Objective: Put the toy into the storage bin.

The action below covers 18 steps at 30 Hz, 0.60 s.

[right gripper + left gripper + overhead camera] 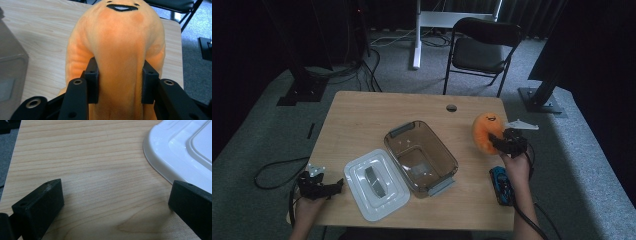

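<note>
Dark room, grey carpet, black folding chair (482, 47) behind a light wooden tabletop (362, 117). Right gripper (498, 141) sits near the tabletop's right edge, jaws clamped on a round orange plush toy with a stitched smiling face (486, 131); in the right gripper view both black pads press into a fold of the orange plush (120, 62), squeezing it narrow between them, face at the far top end. Toy is at the right side of the tabletop, beside and apart from a clear brownish rectangular plastic container with grey handles (447, 155), which stands open and tilted diagonally in the middle. White rounded-rectangle plastic lid (357, 182) lies flat just left of the container, touching or nearly touching its side, cannot tell which. Blue toy car (501, 182) lies near the right front edge, next to the person's right forearm. Left gripper (332, 187) rests at the front left corner, jaws wide apart with nothing between them; left gripper view shows bare wood grain between the two pads and the lid's white rim (160, 167) close to the right pad. Small round grommet hole (451, 107) sits near the back edge of the tabletop.
</note>
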Each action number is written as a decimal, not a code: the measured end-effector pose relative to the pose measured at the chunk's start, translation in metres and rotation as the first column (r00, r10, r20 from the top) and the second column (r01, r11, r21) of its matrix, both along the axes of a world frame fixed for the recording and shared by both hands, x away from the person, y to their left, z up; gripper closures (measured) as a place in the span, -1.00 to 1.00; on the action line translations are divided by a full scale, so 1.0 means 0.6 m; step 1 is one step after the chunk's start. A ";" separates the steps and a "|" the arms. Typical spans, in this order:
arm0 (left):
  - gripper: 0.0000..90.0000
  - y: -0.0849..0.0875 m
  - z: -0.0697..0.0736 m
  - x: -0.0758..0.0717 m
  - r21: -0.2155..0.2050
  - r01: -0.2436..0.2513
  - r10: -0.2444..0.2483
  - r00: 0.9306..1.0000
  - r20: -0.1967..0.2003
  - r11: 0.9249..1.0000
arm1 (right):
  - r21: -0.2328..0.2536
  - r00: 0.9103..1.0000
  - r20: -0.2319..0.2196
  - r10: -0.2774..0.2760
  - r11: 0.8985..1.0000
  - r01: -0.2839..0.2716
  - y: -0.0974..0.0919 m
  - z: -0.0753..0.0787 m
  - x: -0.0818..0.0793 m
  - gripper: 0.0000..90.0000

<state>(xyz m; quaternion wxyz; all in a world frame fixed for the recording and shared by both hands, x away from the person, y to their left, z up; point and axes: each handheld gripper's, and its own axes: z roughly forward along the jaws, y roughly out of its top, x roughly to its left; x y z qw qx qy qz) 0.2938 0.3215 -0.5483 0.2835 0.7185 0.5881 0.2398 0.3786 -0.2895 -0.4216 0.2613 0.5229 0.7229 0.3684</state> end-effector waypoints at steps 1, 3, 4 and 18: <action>-0.99 0.000 0.000 0.000 0.000 0.000 0.000 1.000 0.000 1.000 | -0.003 1.000 0.006 0.005 1.000 -0.005 0.002 0.002 -0.001 0.33; -0.99 0.000 0.000 0.000 0.000 0.000 0.000 1.000 0.000 1.000 | -0.008 1.000 0.010 0.014 1.000 -0.014 0.006 0.007 -0.003 0.33; -0.99 0.000 0.000 0.000 0.000 0.000 0.000 1.000 0.000 1.000 | -0.006 1.000 0.014 0.020 1.000 -0.019 0.009 0.010 -0.004 0.33; -0.99 0.000 0.000 0.000 0.001 0.001 -0.001 1.000 -0.001 1.000 | 0.000 0.992 0.061 0.108 0.994 -0.108 0.048 0.044 -0.022 0.33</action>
